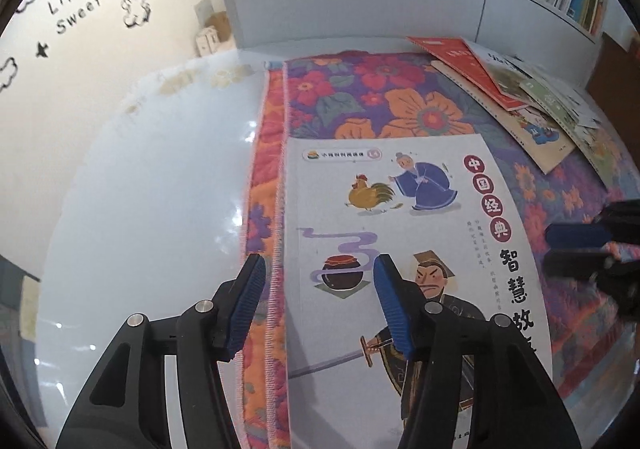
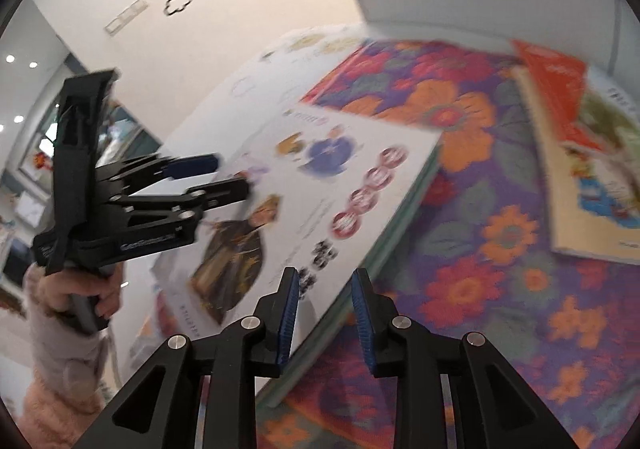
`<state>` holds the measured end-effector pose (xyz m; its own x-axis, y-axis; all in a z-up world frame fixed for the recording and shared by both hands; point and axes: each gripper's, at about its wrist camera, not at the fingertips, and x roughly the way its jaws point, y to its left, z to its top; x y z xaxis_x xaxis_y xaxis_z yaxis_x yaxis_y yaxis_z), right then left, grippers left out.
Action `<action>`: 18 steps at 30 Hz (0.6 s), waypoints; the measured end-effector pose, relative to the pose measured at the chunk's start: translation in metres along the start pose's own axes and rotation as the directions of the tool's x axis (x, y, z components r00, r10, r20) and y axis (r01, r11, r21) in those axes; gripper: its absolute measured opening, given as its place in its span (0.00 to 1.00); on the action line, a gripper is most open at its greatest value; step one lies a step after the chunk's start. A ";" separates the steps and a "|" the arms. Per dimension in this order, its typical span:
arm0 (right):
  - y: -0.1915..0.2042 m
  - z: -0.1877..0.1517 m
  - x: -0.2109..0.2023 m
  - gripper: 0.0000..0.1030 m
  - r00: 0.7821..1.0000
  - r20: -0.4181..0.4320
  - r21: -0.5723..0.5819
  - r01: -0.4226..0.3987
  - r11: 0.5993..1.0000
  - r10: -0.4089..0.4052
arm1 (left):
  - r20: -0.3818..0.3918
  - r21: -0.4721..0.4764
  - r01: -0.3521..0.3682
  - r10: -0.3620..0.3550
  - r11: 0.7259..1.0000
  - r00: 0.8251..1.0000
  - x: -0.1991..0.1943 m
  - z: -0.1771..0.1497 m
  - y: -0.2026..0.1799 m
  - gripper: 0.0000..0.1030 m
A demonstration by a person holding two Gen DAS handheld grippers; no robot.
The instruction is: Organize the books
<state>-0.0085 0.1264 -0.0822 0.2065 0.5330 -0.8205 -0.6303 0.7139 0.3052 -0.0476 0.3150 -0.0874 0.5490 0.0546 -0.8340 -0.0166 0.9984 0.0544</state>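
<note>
my left tongs (image 1: 320, 305) are spread wide, empty, straddling the left edge of the white storybook (image 1: 404, 233), which lies flat on the floral cloth (image 1: 360, 97) at its left edge. my right tongs (image 2: 325, 315) are narrower but apart, empty, over that book's right edge. the loose book pile (image 1: 516, 97) sits at the cloth's far right corner.

Your left wrist view: sharp, bright, even indoor light; glare spots on glossy white table (image 1: 152, 185); faint shadow under near fingers. Your right wrist view: heavy motion blur across books (image 2: 580, 153) and floral cloth (image 2: 500, 249); ceiling spotlights (image 2: 20, 61) far left. Fisheye bending, dark vignette at edges.
</note>
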 end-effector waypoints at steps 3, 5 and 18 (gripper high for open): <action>-0.015 -0.001 -0.016 0.25 1.000 0.019 0.036 -0.018 0.999 0.018 | 0.032 -0.025 0.010 -0.009 1.000 0.999 -0.014 0.005 -0.003 0.52; -0.025 0.000 -0.025 0.25 1.000 0.026 0.051 -0.014 0.999 0.013 | 0.058 -0.041 0.026 -0.023 0.999 0.998 -0.025 0.011 -0.010 0.52; -0.163 -0.029 -0.171 0.49 0.955 0.246 0.212 0.112 0.971 -0.164 | 0.186 -0.030 0.309 -0.298 0.951 0.936 -0.040 0.079 -0.160 0.52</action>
<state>0.0374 -0.0941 -0.0055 0.4848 0.5040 -0.7148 -0.4298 0.8490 0.3072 -0.0009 0.1516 -0.0192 0.6743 -0.2493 -0.6951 0.1283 0.9665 -0.2222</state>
